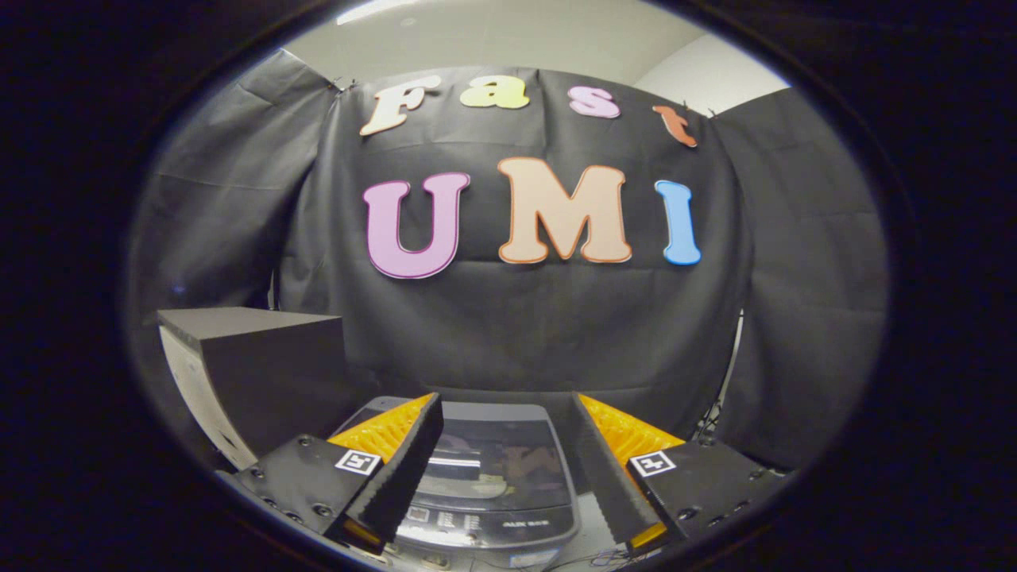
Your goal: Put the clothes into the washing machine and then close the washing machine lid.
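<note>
A grey top-loading washing machine point(493, 477) stands below and just ahead of my fingers, its dark glossy lid point(496, 457) lying flat and shut, with a control strip along its near edge. My gripper point(506, 413) hovers above the lid, open, with nothing between its black and orange fingers point(401, 453). Through the tinted lid I see only reflections, so I cannot tell what is inside the drum.
A dark box-shaped block point(254, 365) with a pale side stands to the left of the machine, rising higher than the lid. The black cloth wall hangs close behind the machine. Cables point(711, 421) show at the right beyond the right finger.
</note>
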Tool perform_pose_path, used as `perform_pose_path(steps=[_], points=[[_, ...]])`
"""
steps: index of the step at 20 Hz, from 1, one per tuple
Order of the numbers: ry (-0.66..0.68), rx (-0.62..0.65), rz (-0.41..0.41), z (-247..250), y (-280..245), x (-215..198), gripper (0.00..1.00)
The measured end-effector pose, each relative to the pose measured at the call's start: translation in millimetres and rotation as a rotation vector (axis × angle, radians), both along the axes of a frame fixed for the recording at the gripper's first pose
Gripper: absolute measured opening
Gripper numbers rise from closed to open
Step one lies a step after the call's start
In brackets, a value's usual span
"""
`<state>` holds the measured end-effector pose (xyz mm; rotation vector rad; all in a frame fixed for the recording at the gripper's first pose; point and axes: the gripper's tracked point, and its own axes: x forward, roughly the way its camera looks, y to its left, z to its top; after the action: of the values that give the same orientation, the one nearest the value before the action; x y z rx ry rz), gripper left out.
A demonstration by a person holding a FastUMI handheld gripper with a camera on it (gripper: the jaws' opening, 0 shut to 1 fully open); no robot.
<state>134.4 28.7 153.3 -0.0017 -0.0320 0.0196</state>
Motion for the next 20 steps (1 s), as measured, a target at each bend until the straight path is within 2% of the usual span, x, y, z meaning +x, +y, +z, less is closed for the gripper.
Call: perform_pose_path(steps=[4, 10, 14, 20], points=[[-0.055, -0.014, -0.007, -27.6, -37.0, -46.9, 0.98], [-0.162, 0.027, 0.028, -65.3, -60.2, -103.6, 0.98], [-0.124, 0.038, 0.023, -101.5, -58.7, -115.9, 0.98], [-0.085, 0.055, 0.063, -133.5, -29.5, -109.8, 0.98]])
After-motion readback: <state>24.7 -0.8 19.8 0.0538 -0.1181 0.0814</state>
